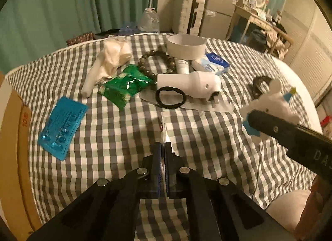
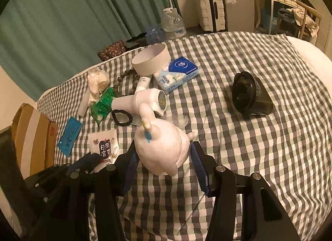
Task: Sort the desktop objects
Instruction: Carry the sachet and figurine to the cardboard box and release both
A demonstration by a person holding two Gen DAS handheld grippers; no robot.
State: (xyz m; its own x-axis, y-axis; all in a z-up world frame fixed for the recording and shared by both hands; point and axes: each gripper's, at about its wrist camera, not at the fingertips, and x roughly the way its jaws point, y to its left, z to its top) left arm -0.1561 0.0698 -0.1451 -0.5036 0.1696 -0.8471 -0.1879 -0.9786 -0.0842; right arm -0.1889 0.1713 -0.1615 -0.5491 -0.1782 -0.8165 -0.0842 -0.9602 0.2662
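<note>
The cardboard box (image 1: 25, 120) at the bed's left edge carries red digits that read roughly "108". The right gripper's black arm (image 1: 307, 147) shows pale letters "DA", cut off by the frame. A white sachet (image 2: 103, 147) near the bed's front left edge bears large Chinese characters on a black panel, too blurred to transcribe surely. Print on the blue tissue pack (image 2: 180, 70) and blue blister pack (image 1: 62, 124) is illegible.
</note>
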